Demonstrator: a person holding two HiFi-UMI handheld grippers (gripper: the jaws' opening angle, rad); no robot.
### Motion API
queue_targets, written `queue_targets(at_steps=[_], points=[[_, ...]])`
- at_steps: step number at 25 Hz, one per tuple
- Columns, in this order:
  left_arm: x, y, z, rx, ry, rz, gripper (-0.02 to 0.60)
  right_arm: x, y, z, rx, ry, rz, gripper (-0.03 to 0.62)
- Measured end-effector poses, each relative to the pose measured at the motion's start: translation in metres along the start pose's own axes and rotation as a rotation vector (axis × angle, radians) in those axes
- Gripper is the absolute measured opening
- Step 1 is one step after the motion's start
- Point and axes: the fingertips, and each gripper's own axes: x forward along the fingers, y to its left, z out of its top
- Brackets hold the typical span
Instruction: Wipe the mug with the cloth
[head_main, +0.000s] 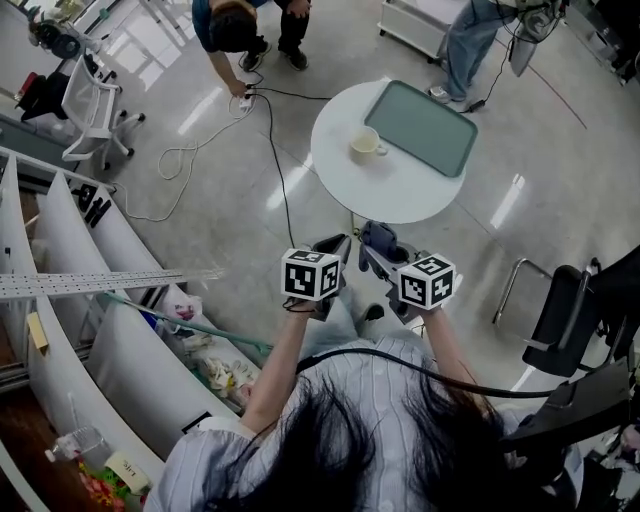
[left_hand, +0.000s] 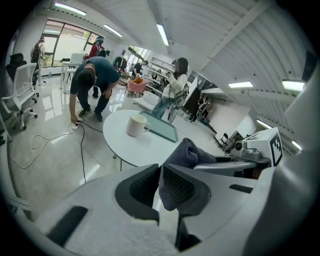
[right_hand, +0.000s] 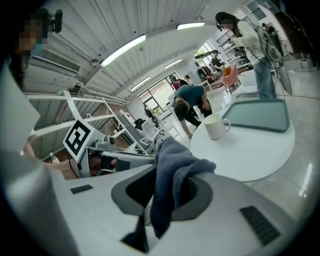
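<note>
The dark blue-grey cloth (head_main: 380, 238) hangs bunched between my two grippers, well short of the table. My right gripper (right_hand: 167, 192) is shut on the cloth (right_hand: 172, 170), which drapes over one jaw and hangs down through the gap. My left gripper (left_hand: 159, 187) meets it from the other side, its jaws nearly together with a corner of the cloth (left_hand: 187, 155) pinched in them. The white mug (head_main: 366, 145) stands upright on the round white table (head_main: 400, 195), out of reach of both. The mug (left_hand: 136, 125) also shows ahead in the left gripper view.
A green tray (head_main: 422, 127) lies on the table behind the mug. A person (head_main: 240, 30) bends over a floor cable (head_main: 272, 140) at the far left; another stands beyond the table. Shelving (head_main: 90, 300) runs along my left, a black chair (head_main: 565, 320) on my right.
</note>
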Motion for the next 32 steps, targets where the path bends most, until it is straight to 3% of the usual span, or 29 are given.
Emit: queue_targets(at_steps=[15, 24, 32], points=[[-0.034, -0.064, -0.060, -0.008, -0.070, 0.074, 0.043, -0.077, 0.033, -0.064, -0.078, 0.010, 0.073, 0.080], [-0.046, -0.082, -0.059, 0.009, -0.126, 0.097, 0.043, -0.093, 0.039, -0.065, -0.119, 0.002, 0.085, 0.080], [-0.053, -0.085, -0.062, 0.045, -0.122, 0.111, 0.043, -0.095, 0.042, -0.066, -0.119, -0.015, 0.089, 0.080]])
